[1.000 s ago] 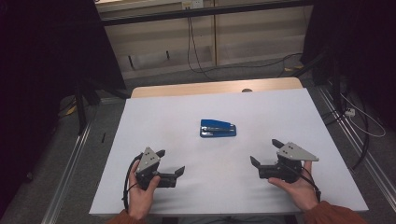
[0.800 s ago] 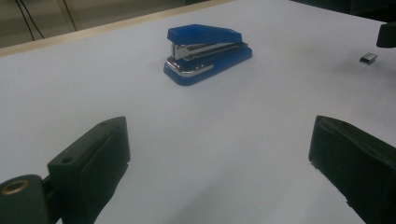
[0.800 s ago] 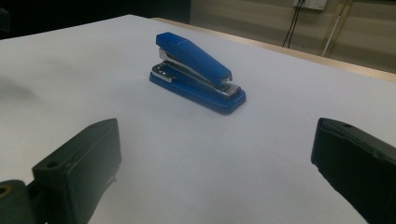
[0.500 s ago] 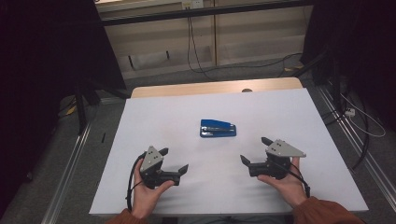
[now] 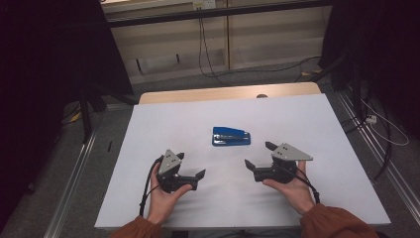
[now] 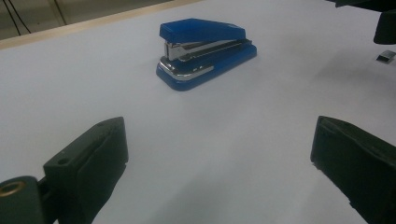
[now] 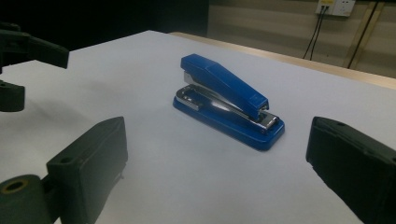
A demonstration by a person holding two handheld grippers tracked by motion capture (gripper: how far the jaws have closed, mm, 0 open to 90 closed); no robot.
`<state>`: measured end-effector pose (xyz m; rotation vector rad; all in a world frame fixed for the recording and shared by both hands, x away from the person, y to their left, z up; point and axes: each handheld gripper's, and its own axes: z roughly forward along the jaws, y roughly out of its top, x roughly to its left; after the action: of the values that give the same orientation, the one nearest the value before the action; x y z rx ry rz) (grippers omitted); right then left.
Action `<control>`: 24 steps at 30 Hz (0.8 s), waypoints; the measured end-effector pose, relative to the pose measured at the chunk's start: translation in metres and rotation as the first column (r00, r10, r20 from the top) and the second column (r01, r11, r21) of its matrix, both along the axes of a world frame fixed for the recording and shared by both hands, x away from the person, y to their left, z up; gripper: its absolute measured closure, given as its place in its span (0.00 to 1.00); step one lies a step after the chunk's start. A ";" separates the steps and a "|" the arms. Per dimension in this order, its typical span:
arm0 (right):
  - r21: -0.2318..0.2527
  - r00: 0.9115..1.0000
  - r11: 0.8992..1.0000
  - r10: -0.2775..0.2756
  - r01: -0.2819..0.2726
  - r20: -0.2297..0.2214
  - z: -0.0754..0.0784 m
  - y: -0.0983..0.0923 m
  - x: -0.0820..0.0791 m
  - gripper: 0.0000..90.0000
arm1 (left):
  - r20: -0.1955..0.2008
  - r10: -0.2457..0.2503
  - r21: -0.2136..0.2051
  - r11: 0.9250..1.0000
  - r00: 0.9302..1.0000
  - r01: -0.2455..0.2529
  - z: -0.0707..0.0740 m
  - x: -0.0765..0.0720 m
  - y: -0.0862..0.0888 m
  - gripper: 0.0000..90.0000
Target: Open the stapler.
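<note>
One blue stapler (image 5: 231, 136) lies mid-frame, long axis left-right, its hinge end hard to tell. Left gripper (image 5: 190, 166) and right gripper (image 5: 258, 154) gape wide, empty.

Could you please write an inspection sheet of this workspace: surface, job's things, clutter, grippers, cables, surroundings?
Surface: white table top, flat, with a wooden edge at the far side.
Job's things: one blue stapler, closed, lying flat between and beyond both grippers, touched by neither.
Clutter: a small metal piece on the surface near the right gripper; too small to identify.
Grippers: left gripper and right gripper, each held in a hand, jaws wide open and empty.
Cables: one black cable trails from the left gripper; more cables hang on the far wall.
Surroundings: dim room, dark panels at both sides.
</note>
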<state>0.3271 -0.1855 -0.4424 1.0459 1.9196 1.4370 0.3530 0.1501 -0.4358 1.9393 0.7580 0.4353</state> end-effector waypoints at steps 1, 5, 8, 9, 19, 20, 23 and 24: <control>-0.003 1.000 1.000 -0.001 0.001 0.004 0.001 0.001 0.001 0.06 | 0.002 0.001 -0.003 1.000 1.000 -0.001 0.000 0.002 -0.002 0.05; -0.006 1.000 1.000 -0.006 0.006 0.017 0.002 0.003 0.006 0.06 | 0.003 -0.004 0.002 1.000 1.000 0.004 -0.002 0.006 -0.005 0.05; -0.008 1.000 1.000 0.009 -0.009 0.010 0.001 0.006 0.012 0.09 | 0.004 -0.010 0.017 1.000 1.000 0.010 -0.002 0.012 -0.010 0.05; -0.013 1.000 1.000 0.006 -0.006 0.010 0.001 0.008 0.013 0.09 | 0.006 -0.006 0.014 1.000 1.000 0.006 -0.002 0.014 -0.011 0.05; -0.031 0.999 0.999 0.041 -0.041 -0.006 -0.003 0.031 0.030 0.20 | 0.017 0.017 -0.004 1.000 1.000 -0.017 -0.003 0.032 -0.014 0.06; -0.047 0.998 0.997 0.056 -0.055 0.009 -0.002 0.036 0.032 0.25 | 0.031 0.020 -0.002 1.000 0.999 -0.020 -0.003 0.034 -0.014 0.07; -0.041 0.998 0.998 0.054 -0.053 0.012 -0.001 0.039 0.034 0.26 | 0.033 0.019 -0.001 1.000 0.999 -0.019 -0.003 0.036 -0.014 0.08; -0.041 0.998 0.998 0.057 -0.057 0.009 -0.001 0.040 0.035 0.27 | 0.035 0.021 -0.002 1.000 0.999 -0.021 -0.003 0.037 -0.015 0.08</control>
<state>0.3618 -0.1450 -0.4430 0.9703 1.9778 1.4249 0.3901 0.1354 -0.4392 1.9190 0.7572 0.4799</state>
